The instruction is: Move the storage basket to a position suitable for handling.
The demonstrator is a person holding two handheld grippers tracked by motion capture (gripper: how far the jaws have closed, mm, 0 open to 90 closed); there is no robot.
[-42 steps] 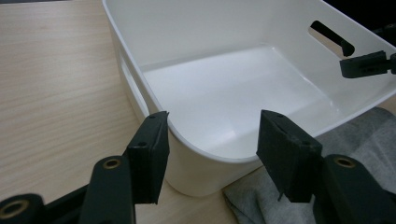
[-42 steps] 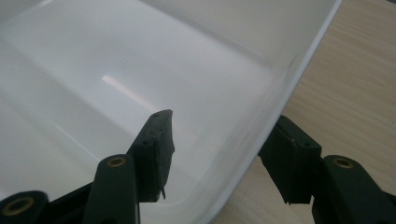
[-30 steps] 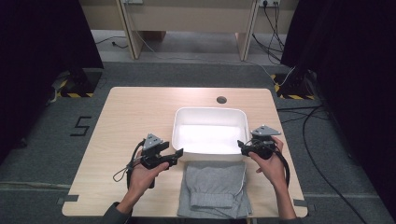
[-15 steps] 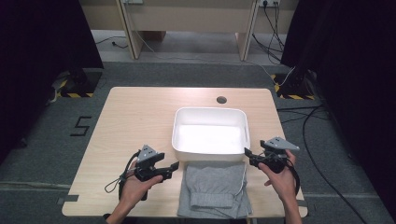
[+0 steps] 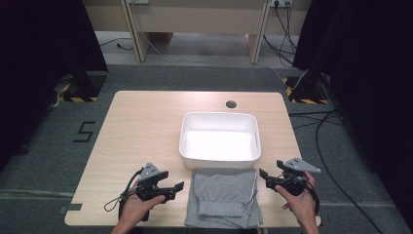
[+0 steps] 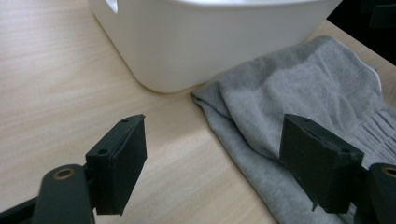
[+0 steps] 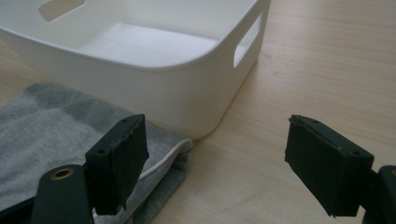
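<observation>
- High view: grey sweatpants [image 5: 223, 197] lie folded at the table's [image 5: 146, 126] near edge, touching the empty white bin [image 5: 219, 140]. Left gripper [image 5: 176, 187] and right gripper [image 5: 263, 174] flank them; jaws wide, just been opening, nothing between.
- Left gripper view: soft, light, limp fabric [image 6: 299, 107]; pinch a folded edge, since it will likely sag.
- Right gripper view: white drawcord [image 7: 163, 161] and bin handle slot [image 7: 246, 42], not legible from above.
</observation>
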